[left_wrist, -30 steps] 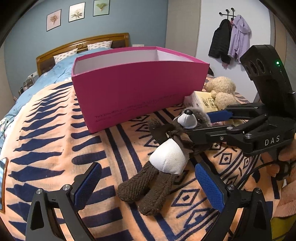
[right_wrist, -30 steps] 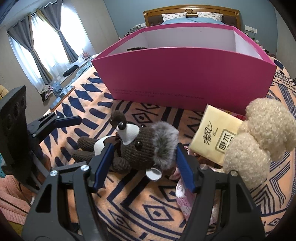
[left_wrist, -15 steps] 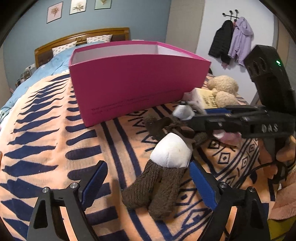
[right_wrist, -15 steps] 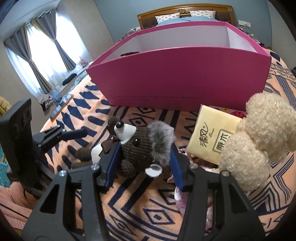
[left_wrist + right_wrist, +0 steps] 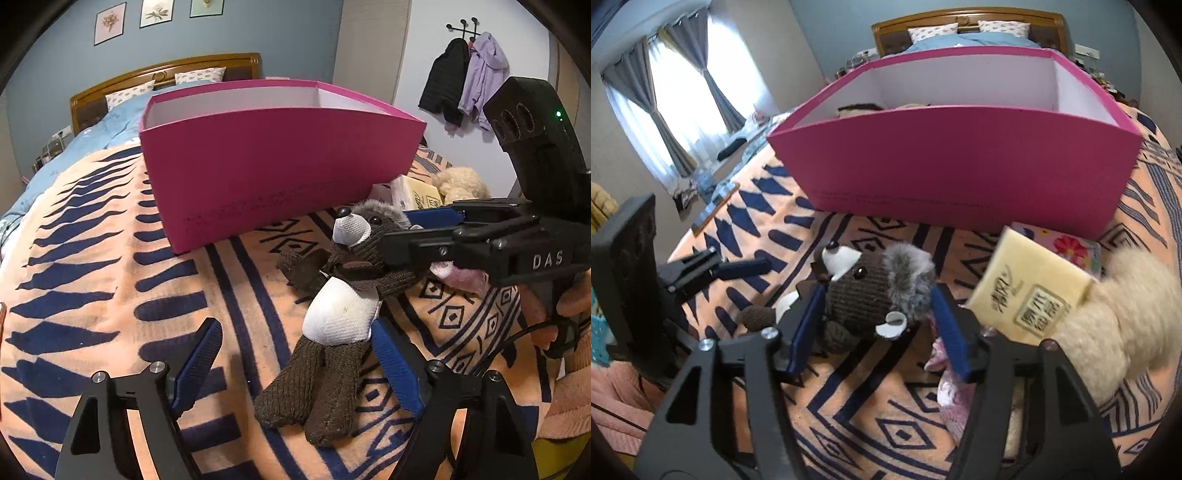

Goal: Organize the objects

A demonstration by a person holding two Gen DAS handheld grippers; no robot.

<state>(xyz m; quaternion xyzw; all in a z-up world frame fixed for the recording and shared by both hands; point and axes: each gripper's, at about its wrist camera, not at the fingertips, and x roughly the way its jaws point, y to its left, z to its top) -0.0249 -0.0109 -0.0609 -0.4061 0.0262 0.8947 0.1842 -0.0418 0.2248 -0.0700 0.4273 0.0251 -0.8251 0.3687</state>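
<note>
A brown knitted plush toy [image 5: 343, 310] with a white belly sits half raised on the patterned blanket, in front of the pink box [image 5: 273, 162]. My right gripper [image 5: 879, 332] has its blue pads against both sides of the toy's head [image 5: 871, 291], and its jaws are opening. In the left wrist view the right gripper [image 5: 395, 229] reaches in from the right. My left gripper [image 5: 295, 365] is open and its jaws are closing. The toy's legs lie between them, near the right pad. In the right wrist view the left gripper [image 5: 742, 258] shows at the left.
A yellow tissue pack [image 5: 1030, 295], a cream plush toy [image 5: 1115, 314] and a pink soft item [image 5: 953, 391] lie right of the brown toy. Some item shows inside the box [image 5: 860, 109]. A headboard and pillows stand behind it. Coats hang on the right wall [image 5: 469, 77].
The right gripper's jaws narrowed onto the toy's head, then widened a little, and the toy's head and body came up off the blanket. The left gripper's jaws drew closer together.
</note>
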